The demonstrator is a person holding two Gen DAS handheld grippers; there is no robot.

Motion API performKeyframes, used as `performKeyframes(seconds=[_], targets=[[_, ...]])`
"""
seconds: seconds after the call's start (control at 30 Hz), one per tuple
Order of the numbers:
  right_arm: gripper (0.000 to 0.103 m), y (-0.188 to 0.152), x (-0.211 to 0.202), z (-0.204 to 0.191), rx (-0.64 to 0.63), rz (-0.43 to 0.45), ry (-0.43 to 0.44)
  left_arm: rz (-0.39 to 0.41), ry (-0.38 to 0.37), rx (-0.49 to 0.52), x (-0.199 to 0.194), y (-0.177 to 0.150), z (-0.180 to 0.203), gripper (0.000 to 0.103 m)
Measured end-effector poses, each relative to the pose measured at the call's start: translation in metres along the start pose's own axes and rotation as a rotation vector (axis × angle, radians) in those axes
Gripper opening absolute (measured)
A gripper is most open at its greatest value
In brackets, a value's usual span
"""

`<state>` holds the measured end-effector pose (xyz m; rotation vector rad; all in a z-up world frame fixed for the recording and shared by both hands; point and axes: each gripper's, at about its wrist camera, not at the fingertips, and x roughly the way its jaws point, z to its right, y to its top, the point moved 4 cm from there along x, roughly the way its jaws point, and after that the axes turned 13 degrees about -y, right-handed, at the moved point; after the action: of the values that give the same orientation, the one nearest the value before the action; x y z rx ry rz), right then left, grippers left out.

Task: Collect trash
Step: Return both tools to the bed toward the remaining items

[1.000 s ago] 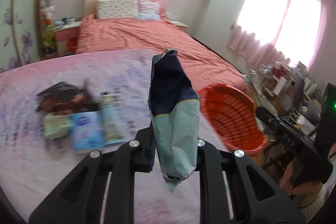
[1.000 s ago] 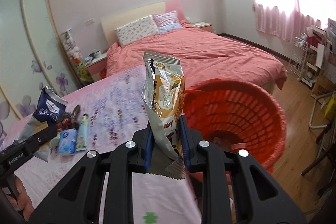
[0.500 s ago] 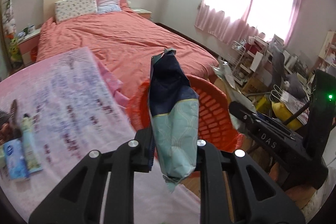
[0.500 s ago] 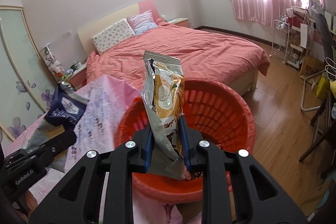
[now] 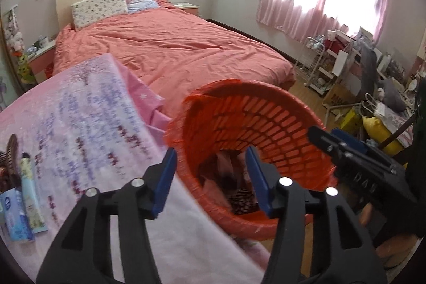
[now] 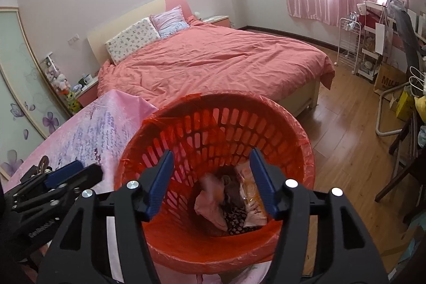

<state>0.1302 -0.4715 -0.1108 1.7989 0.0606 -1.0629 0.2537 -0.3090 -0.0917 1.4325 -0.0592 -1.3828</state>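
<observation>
An orange slotted basket (image 5: 269, 108) (image 6: 213, 108) lined with an orange bag stands off the edge of the pink cloth-covered table (image 5: 87, 124). Wrappers and pink scraps (image 6: 231, 198) lie at its bottom. My left gripper (image 5: 211, 171) hangs over the basket's near rim, its jaws opening with nothing between them. My right gripper (image 6: 210, 171) is right above the basket mouth, jaws also opening and empty. Each gripper shows in the other's view: right gripper (image 5: 354, 156), left gripper (image 6: 58, 177). Leftover packets (image 5: 18, 206) lie at the table's left.
A bed with a salmon cover (image 6: 213, 60) fills the room behind the basket. Wooden floor (image 6: 343, 124) lies to the right, with a white rack and cluttered shelves (image 6: 372, 49) by the pink-curtained window. A nightstand (image 5: 40, 52) stands left of the bed.
Both grippers moved from the table over to the basket and dropped lower. The dark blue and green packet left my left gripper and the orange snack packet left my right; both jaws now stand apart.
</observation>
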Motion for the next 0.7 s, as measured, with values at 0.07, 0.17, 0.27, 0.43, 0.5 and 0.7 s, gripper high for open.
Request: performKeyframes(seconds=[0.07, 0.17, 0.27, 0.43, 0.5, 0.7], targets=[[0.060, -0.002, -0.002, -0.003, -0.002, -0.005, 0.003, 0.009, 0.033, 0.002, -0.012, -0.007, -0.010, 0.058], [0.060, -0.004, -0.007, -0.012, -0.027, 0.002, 0.001, 0.027, 0.078, -0.007, -0.033, -0.015, -0.028, 0.062], [0.060, -0.009, -0.015, -0.029, -0.068, 0.009, 0.006, 0.047, 0.142, -0.034, -0.060, -0.027, -0.058, 0.064], [0.060, -0.020, -0.024, -0.058, -0.119, 0.004, 0.037, 0.065, 0.232, -0.118, -0.101, -0.045, -0.112, 0.065], [0.060, -0.028, -0.028, -0.075, -0.151, -0.001, 0.055, 0.078, 0.280, -0.161, -0.122, -0.055, -0.137, 0.065], [0.060, -0.050, -0.038, -0.123, -0.250, -0.012, 0.099, 0.106, 0.413, -0.297, -0.173, -0.084, -0.211, 0.065]])
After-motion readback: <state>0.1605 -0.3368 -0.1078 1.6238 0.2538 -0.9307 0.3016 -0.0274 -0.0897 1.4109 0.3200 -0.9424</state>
